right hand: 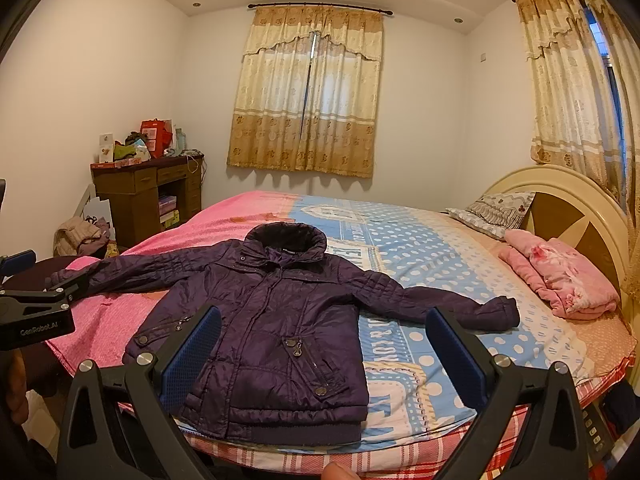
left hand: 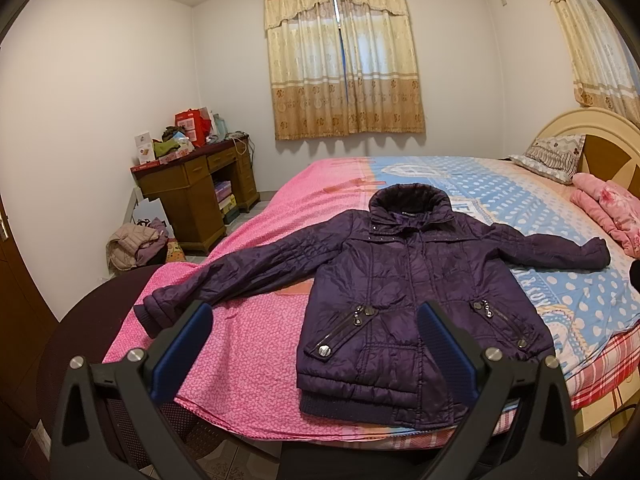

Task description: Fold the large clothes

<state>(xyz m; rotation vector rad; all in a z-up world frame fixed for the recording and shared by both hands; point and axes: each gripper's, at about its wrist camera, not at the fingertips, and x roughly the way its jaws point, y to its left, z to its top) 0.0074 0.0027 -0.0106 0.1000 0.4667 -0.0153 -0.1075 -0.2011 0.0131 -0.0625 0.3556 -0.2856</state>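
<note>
A purple jacket lies face up and spread flat on the bed, its hem nearest the camera and its collar pointing away, both sleeves stretched out to the sides. The right gripper hangs above the bed's near edge with its blue-padded jaws wide apart and nothing between them; the jacket's lower half shows through the gap and behind the left jaw, while one cuff ends just beyond the right jaw. Well off to the left of the jaws, the left gripper juts in by the other sleeve's cuff, and a folded pink blanket lies far beyond the right jaw beside the headboard.

White walls enclose a bed; gold curtains cover the far window, a cluttered wooden table stands left.
</note>
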